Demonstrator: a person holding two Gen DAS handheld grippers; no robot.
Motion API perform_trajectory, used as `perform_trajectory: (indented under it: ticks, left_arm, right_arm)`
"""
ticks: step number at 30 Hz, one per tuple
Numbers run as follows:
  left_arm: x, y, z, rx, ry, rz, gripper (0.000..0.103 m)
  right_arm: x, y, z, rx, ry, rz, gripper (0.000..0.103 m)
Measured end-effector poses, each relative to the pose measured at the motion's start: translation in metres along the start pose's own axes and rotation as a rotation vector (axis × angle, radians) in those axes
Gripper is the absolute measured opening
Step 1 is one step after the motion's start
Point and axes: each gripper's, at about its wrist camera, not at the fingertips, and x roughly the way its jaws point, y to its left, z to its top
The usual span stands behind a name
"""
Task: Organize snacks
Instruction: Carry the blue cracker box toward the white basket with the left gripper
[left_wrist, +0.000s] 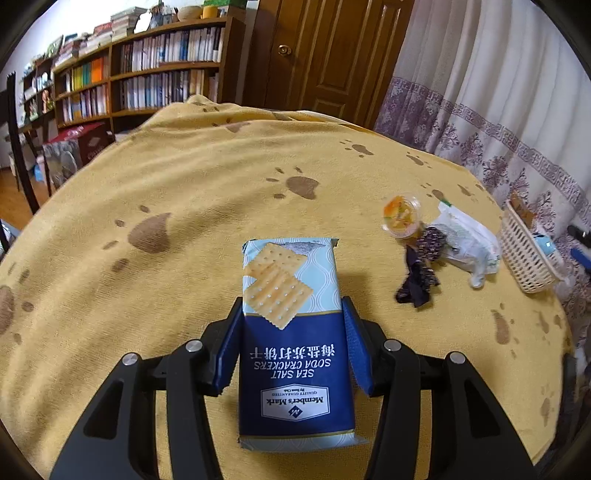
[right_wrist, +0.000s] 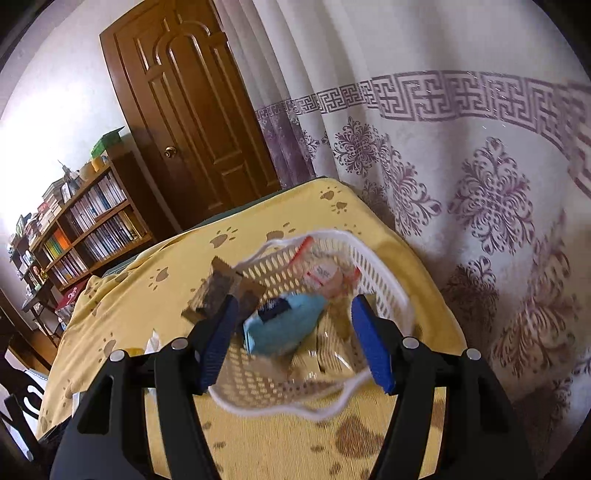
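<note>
My left gripper (left_wrist: 291, 314) is shut on a blue and pale soda cracker pack (left_wrist: 291, 332), its blue pads pressing both long sides, over the yellow paw-print cloth (left_wrist: 184, 221). To the right on the cloth lie a fruit jelly cup (left_wrist: 402, 216), a dark purple wrapper (left_wrist: 421, 273) and a white packet (left_wrist: 465, 240), with the white basket (left_wrist: 524, 254) beyond. My right gripper (right_wrist: 291, 314) is open above the white basket (right_wrist: 384, 280), which holds a light blue packet (right_wrist: 284, 325), a pale wrapped snack (right_wrist: 325, 277) and clear wrappers. A brown packet (right_wrist: 221, 291) sits at the basket's left rim.
A patterned curtain (right_wrist: 480, 184) hangs right beside the basket and the table's edge. A wooden door (right_wrist: 192, 110) and bookshelves (left_wrist: 147, 74) stand behind. A dark chair (left_wrist: 18, 147) stands at the left.
</note>
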Motion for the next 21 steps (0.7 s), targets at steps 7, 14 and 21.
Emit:
perform_trajectory:
  ticks: [7, 14, 21]
  left_arm:
    - [-0.003, -0.026, 0.002, 0.041, 0.003, -0.034, 0.051]
    - [-0.009, -0.056, 0.01, 0.098, -0.019, -0.056, 0.051]
    - [-0.012, -0.093, 0.017, 0.169, -0.034, -0.08, 0.051]
  right_arm:
    - [-0.017, -0.008, -0.019, 0.019, -0.02, 0.004, 0.066]
    - [-0.02, -0.019, -0.035, 0.033, -0.014, 0.0, 0.066]
    - [-0.019, -0.032, -0.04, 0.063, -0.01, 0.016, 0.066]
